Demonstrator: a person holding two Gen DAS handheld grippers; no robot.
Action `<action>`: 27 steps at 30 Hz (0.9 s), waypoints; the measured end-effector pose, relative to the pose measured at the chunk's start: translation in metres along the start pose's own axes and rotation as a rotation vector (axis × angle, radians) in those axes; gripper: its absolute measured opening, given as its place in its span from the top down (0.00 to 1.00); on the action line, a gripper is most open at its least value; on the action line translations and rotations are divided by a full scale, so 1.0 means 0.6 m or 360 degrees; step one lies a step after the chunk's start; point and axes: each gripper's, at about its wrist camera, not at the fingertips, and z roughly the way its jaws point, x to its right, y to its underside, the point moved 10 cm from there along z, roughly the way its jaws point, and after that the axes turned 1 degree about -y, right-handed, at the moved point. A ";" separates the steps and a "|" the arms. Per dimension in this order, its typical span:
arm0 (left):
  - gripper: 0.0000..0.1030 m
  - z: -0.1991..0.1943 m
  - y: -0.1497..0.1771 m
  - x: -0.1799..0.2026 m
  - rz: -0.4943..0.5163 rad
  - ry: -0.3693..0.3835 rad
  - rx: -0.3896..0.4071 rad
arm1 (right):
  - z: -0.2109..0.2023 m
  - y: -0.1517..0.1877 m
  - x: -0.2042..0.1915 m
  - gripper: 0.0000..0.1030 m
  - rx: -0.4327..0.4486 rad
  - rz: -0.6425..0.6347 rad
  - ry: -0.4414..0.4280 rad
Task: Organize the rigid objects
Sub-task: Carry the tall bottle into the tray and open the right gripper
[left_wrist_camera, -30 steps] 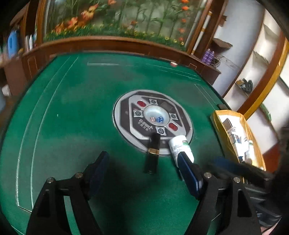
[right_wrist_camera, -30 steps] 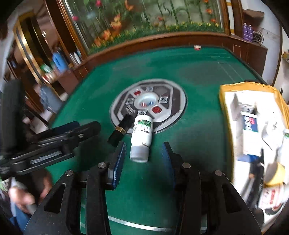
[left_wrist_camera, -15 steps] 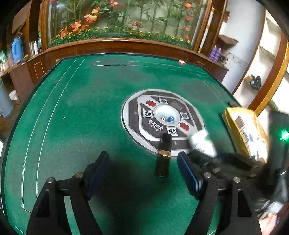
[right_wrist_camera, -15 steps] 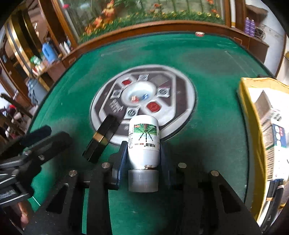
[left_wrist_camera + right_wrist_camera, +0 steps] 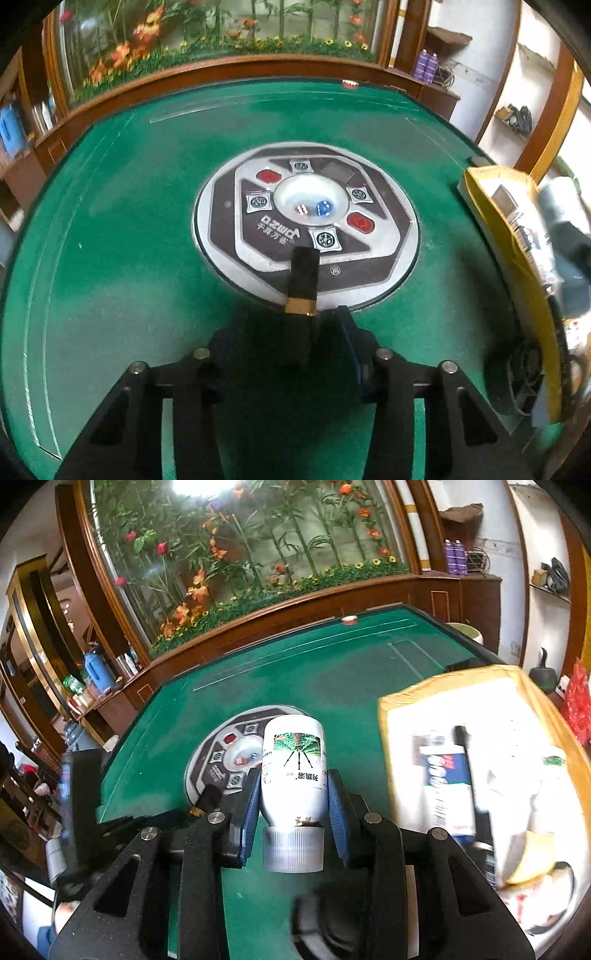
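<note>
**Bottle up, tube in the jaws**

The white bottle (image 5: pixel 293 775) is pinched in the right gripper (image 5: pixel 291 805), lifted above the green surface (image 5: pixel 332 664) beside the yellow tray (image 5: pixel 384 716). The left gripper (image 5: pixel 295 332) is closing around the black tube (image 5: pixel 301 295) lying on the surface.

Left tongs (image 5: pixel 295 334): pitched steeply downward, blue pads seen closing in from both sides; a black, gold-banded case (image 5: pixel 302 284) is enclosed between the fingers, contact not discernible in the shadow.

Right tongs (image 5: pixel 291 808): angled moderately downward, pads pressed against both flanks of a white bottle (image 5: pixel 293 771), which is carried cap-end toward the wrist, base projecting forward beyond the fingertips.
</note>
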 end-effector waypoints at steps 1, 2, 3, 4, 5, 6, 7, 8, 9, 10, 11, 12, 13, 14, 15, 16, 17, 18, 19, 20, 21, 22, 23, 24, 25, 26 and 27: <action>0.61 0.000 0.001 0.001 0.0017 -0.0018 0.0009 | -0.009 0.001 0.007 0.67 0.0008 0.0016 -0.0014; 0.61 0.001 0.002 0.002 0.0031 -0.0032 0.0014 | -0.021 0.002 0.014 0.67 0.0012 0.0023 -0.0027; 0.61 0.001 0.003 0.002 0.0037 -0.0038 0.0015 | -0.031 0.003 0.021 0.67 0.0014 0.0036 -0.0035; 0.61 -0.001 0.003 0.002 0.0040 -0.0044 0.0017 | -0.047 0.001 0.033 0.67 0.0022 0.0069 -0.0055; 0.61 -0.002 0.004 0.001 0.0042 -0.0048 0.0020 | -0.061 0.000 0.047 0.67 0.0030 0.0087 -0.0053; 0.63 -0.004 0.005 -0.002 0.0044 -0.0062 0.0027 | -0.070 -0.001 0.059 0.67 0.0033 0.0079 -0.0022; 0.63 -0.005 0.004 -0.003 0.0048 -0.0073 0.0030 | -0.075 -0.002 0.071 0.67 0.0030 0.0056 0.0026; 0.63 -0.008 0.003 -0.001 0.0054 -0.0076 0.0038 | -0.087 -0.003 0.096 0.67 0.0035 0.0025 0.0118; 0.63 -0.013 0.002 0.001 0.0056 -0.0073 0.0049 | -0.095 -0.002 0.115 0.67 0.0046 0.0022 0.0183; 0.63 -0.018 0.001 0.002 0.0051 -0.0074 0.0059 | -0.102 0.000 0.135 0.67 0.0044 0.0019 0.0250; 0.63 -0.022 0.000 0.004 0.0047 -0.0071 0.0066 | -0.104 0.006 0.163 0.67 0.0012 0.0013 0.0344; 0.63 -0.025 0.000 0.006 0.0045 -0.0063 0.0075 | -0.106 0.009 0.180 0.67 -0.0003 0.0022 0.0382; 0.63 -0.028 -0.001 0.008 0.0051 -0.0061 0.0081 | -0.108 0.015 0.199 0.67 -0.0013 0.0048 0.0411; 0.62 -0.029 -0.001 0.009 0.0060 -0.0068 0.0086 | -0.110 0.019 0.211 0.67 -0.0024 0.0061 0.0430; 0.62 -0.030 -0.001 0.009 0.0064 -0.0081 0.0091 | -0.110 0.023 0.219 0.67 -0.0033 0.0065 0.0451; 0.62 -0.030 0.000 0.009 0.0066 -0.0085 0.0093 | -0.110 0.026 0.226 0.67 -0.0037 0.0061 0.0481; 0.62 -0.030 0.000 0.011 0.0067 -0.0076 0.0088 | -0.112 0.027 0.231 0.67 -0.0037 0.0057 0.0493; 0.62 -0.031 0.002 0.013 0.0064 -0.0064 0.0083 | -0.112 0.029 0.234 0.67 -0.0052 0.0058 0.0503; 0.62 -0.033 0.005 0.015 0.0057 -0.0055 0.0078 | -0.109 0.027 0.235 0.67 -0.0067 0.0065 0.0503; 0.62 -0.037 0.007 0.018 0.0057 -0.0037 0.0081 | -0.108 0.030 0.238 0.66 -0.0084 0.0072 0.0514; 0.62 -0.041 0.007 0.021 0.0057 -0.0026 0.0092 | -0.107 0.027 0.243 0.66 -0.0089 0.0058 0.0529; 0.62 -0.046 0.006 0.022 0.0058 -0.0023 0.0108 | -0.115 0.030 0.239 0.66 -0.0077 0.0036 0.0534; 0.62 -0.054 0.004 0.027 0.0061 -0.0016 0.0135 | -0.123 0.028 0.237 0.66 -0.0054 0.0013 0.0540; 0.62 -0.059 0.003 0.032 0.0067 -0.0003 0.0151 | -0.132 0.023 0.232 0.66 -0.0012 -0.0007 0.0552; 0.62 -0.066 0.001 0.041 0.0075 0.0016 0.0173 | -0.145 0.015 0.227 0.62 0.0035 -0.0023 0.0564; 0.62 -0.074 0.000 0.049 0.0083 0.0028 0.0196 | -0.153 0.012 0.224 0.58 0.0060 -0.0035 0.0574; 0.62 -0.080 0.000 0.057 0.0092 0.0038 0.0217 | -0.164 0.006 0.221 0.48 0.0092 -0.0049 0.0589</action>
